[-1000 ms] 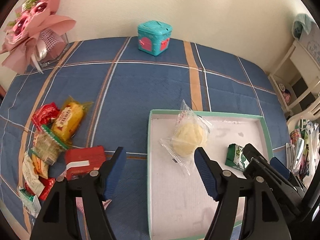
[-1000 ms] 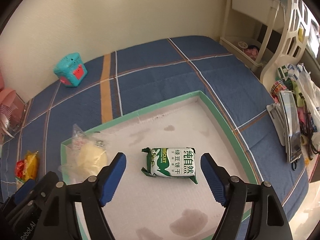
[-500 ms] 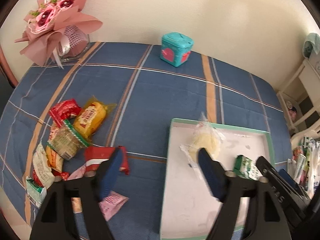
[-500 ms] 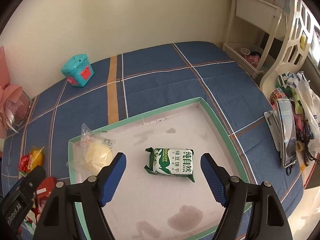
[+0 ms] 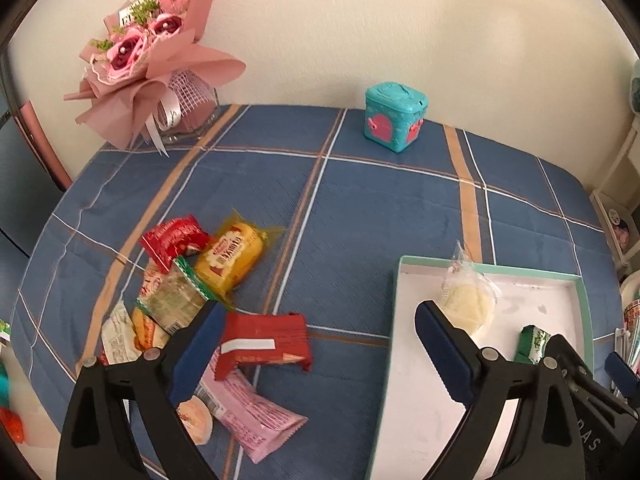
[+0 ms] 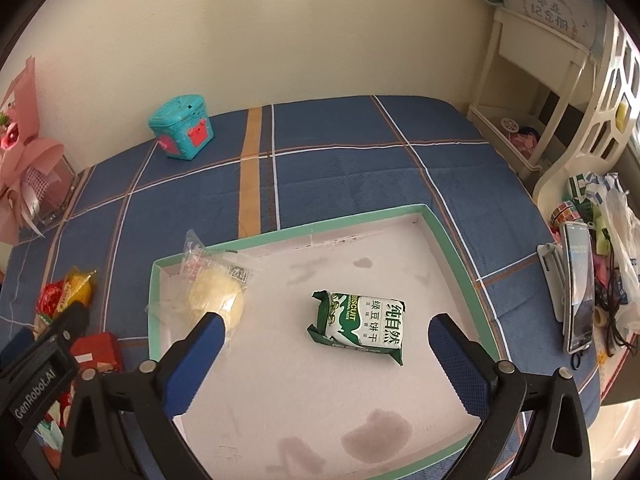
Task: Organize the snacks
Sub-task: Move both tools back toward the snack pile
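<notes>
Red foil snack packet (image 5: 262,342) lies just beside the gaping left gripper's (image 5: 320,350) left finger. Green-and-white biscuit packet (image 6: 360,326) sits between the right gripper's (image 6: 326,364) spread fingers, untouched.

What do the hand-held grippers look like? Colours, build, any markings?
Both match: the left hand-held gripper and right hand-held gripper have black angular plastic arms with silver rivets and blue textured fingertip pads. The left body carries white "GenRobot.AI" lettering in the right wrist view. No cables or sleeves visible.

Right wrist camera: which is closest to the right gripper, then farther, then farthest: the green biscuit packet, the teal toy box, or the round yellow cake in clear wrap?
From the right gripper:
1. Green biscuit packet, in the tray, between the open fingers.
2. Round yellow cake in clear wrap, tray's left corner.
3. Teal toy box, far back by the wall.
</notes>
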Available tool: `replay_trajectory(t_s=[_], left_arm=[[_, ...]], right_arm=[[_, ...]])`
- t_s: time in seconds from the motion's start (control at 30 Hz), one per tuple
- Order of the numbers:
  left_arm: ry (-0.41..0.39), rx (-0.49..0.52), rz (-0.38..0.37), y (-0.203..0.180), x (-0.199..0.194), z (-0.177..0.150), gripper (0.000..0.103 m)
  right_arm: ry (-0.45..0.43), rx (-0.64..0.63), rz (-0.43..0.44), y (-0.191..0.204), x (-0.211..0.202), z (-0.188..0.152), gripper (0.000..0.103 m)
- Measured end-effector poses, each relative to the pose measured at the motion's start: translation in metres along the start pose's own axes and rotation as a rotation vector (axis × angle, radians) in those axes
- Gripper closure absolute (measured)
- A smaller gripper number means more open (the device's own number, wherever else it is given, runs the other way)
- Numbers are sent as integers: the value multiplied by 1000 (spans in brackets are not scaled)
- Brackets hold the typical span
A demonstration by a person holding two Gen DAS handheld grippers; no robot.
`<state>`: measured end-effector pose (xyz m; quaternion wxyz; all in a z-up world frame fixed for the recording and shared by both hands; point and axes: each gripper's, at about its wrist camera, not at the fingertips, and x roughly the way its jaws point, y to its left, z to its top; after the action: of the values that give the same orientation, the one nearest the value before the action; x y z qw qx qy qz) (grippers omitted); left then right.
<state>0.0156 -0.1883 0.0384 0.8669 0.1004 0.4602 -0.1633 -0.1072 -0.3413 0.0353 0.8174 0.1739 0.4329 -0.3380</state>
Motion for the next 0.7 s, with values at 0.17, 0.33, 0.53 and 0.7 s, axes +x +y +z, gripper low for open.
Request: replay_trajectory(t_s=[0.17, 0.33, 0.53, 0.7], left_arm=[[-4, 6, 0, 4, 0, -2, 0], [-11, 15, -7, 8, -5, -5, 0], [-35, 14, -13, 18, -13, -7, 0], [-52, 30, 18, 27, -15, -7, 0]], right_arm=[[34, 0, 62, 4, 3, -7, 0], [11, -8, 77, 11, -3, -12, 0], [-27, 47, 135, 11, -12, -17, 0], [-16, 116, 131, 6, -12, -21, 0]])
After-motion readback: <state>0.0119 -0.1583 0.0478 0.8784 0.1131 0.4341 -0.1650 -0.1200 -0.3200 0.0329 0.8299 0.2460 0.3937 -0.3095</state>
